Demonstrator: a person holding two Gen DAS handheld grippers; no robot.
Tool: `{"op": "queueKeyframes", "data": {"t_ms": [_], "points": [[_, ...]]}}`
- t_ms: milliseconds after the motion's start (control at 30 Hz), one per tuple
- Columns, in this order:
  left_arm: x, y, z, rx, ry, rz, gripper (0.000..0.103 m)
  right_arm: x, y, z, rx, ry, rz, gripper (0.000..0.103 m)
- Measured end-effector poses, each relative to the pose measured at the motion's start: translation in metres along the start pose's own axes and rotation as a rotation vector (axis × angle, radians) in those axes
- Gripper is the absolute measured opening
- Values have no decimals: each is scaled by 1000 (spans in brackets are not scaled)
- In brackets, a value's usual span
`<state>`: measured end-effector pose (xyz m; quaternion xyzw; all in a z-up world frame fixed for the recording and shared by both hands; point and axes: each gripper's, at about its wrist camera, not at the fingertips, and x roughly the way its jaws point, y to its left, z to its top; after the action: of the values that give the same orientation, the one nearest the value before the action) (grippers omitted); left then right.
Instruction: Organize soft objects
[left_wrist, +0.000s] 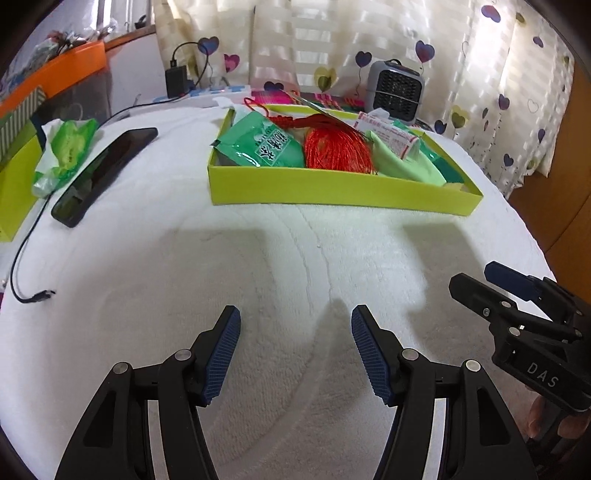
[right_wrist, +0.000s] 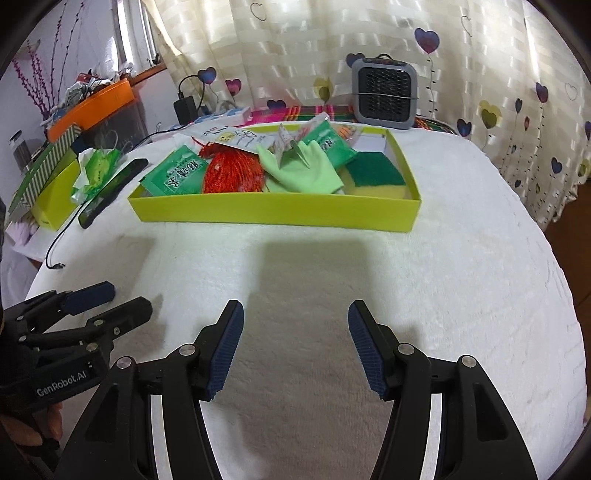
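Because both tools stand wide apart and hold nothing, we read this as a moment with no grasp made: the left tool (left_wrist: 295, 347) and the right tool (right_wrist: 295, 343) hang side by side over the bare white towel-covered bench (right_wrist: 461, 280), each with empty cloth between its blue pads (left_wrist: 223, 354).

The soft objects lie ahead in the yellow-green tray (right_wrist: 273, 212): a green tissue pack (right_wrist: 175, 177), a red cord bundle (right_wrist: 232, 173), a light green cloth (right_wrist: 299, 170) and a green-and-yellow sponge (right_wrist: 373, 177), with paper packets laid over them. A second green tissue pack (left_wrist: 62, 155) rests outside the tray, at the left beside a black phone (left_wrist: 103, 173).

We judge three risks:
- The items overlap, so a closing tool may catch the cloth or loose cord strands along with its target.
- The tray's near wall stands between tools and contents; a low approach could strike and shove it.
- A reach for the outer pack passes the phone and a loose black cable (left_wrist: 22, 269), either of which could be dragged.

Open room is ample on the near bench. The bench falls away at the right, and a small grey fan heater (right_wrist: 386, 96) and heart-print curtain (right_wrist: 498, 92) close off the far side.
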<state>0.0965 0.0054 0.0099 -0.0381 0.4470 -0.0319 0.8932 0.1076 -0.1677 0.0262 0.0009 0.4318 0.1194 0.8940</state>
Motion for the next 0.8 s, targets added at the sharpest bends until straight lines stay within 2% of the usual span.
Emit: {"op": "queueKeyframes", "data": {"t_ms": [233,467,800], "points": [[-1,-11,-8,20,-19,55,64,0,-6,-9,12,33,-21,65],[2,-18,-9,37,-25,103,68,0,-9,-15,6,42,-41,66],[3,-16,-9,30,-27,100,69,3,-1,-17,-38,54,-82,71]]}}
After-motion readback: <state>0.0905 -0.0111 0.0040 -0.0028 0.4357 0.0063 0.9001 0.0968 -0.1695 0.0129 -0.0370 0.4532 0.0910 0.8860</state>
